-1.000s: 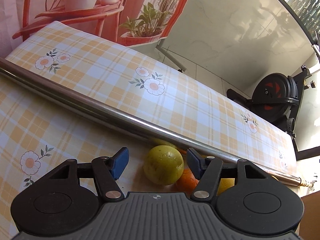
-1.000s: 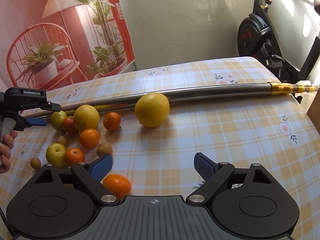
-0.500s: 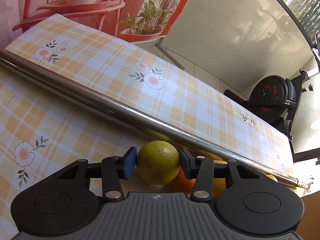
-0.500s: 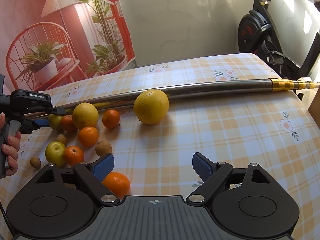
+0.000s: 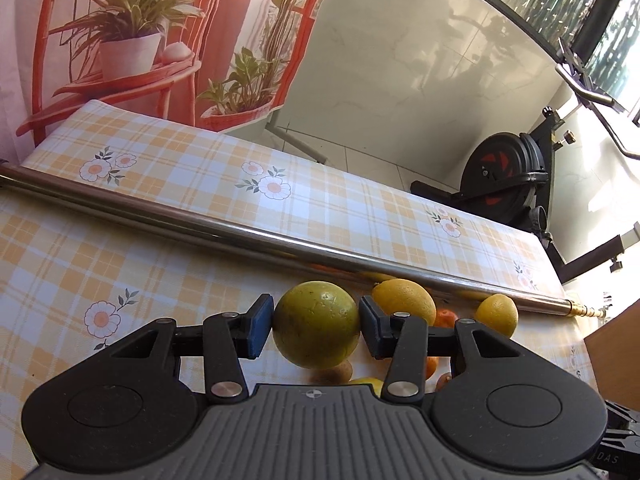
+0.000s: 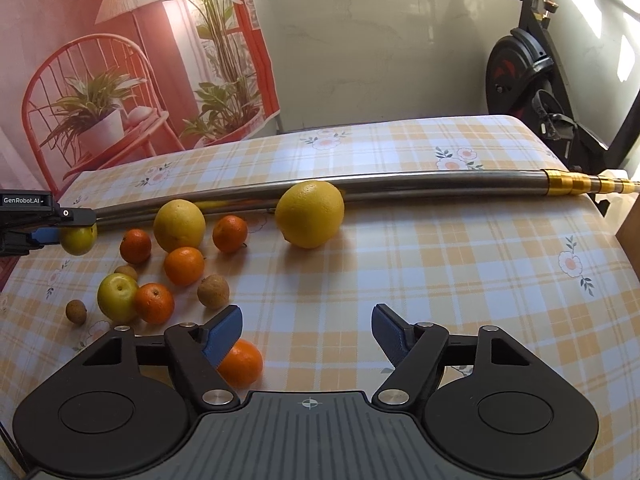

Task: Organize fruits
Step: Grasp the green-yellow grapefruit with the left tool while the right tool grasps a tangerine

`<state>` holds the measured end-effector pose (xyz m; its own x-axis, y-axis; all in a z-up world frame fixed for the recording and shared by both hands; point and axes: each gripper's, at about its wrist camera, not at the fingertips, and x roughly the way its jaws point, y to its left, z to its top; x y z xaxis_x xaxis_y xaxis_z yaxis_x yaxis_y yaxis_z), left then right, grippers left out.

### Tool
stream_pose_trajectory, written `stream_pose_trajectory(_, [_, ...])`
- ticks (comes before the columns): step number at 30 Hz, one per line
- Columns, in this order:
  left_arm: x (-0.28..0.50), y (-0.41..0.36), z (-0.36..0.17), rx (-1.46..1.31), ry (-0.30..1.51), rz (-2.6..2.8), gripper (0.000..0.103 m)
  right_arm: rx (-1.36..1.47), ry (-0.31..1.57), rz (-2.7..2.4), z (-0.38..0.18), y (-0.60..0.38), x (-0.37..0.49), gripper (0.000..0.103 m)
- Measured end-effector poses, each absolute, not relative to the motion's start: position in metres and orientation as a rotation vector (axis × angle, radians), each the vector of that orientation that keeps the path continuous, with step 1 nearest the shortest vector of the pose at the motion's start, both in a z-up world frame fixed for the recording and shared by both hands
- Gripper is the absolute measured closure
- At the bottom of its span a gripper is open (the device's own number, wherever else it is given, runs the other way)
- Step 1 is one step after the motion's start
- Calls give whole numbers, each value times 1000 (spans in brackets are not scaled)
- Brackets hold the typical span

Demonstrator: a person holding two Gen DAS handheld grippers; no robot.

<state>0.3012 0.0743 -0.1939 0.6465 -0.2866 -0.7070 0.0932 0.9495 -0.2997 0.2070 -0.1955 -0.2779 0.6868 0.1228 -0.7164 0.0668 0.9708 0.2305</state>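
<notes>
My left gripper (image 5: pixel 316 320) is shut on a round yellow-green fruit (image 5: pixel 320 340) and holds it above the checked tablecloth (image 5: pixel 120 264). The right wrist view shows that same fruit (image 6: pixel 78 240) at the far left, clear of the cloth. The jaws of my right gripper (image 6: pixel 307 330) are closing with nothing between them. A mandarin (image 6: pixel 242 364) lies just under its left finger. Beyond it lie a large yellow citrus (image 6: pixel 310 214), a second yellow citrus (image 6: pixel 179 225), several mandarins, a green apple (image 6: pixel 117 297) and small brown fruits.
A long steel pole (image 6: pixel 400 186) with a brass end lies across the table behind the fruit. An exercise bike (image 6: pixel 528 80) stands past the table's far right corner. A brown box edge (image 6: pixel 630 224) shows at the right.
The left jaws closed on the yellow-green fruit and lifted it off the cloth, away from the pole. The right jaws have narrowed; that hand stayed in place.
</notes>
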Motion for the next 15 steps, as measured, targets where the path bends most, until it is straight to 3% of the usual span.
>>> stream_pose_trajectory(10, [236,72,-172,-121,748,-290,54,216,817,114,-272,-184,210,42])
stream_pose_trajectory(15, [212,68,-172,-123,720,-325,54,223,862,134,-281,-179,211,51])
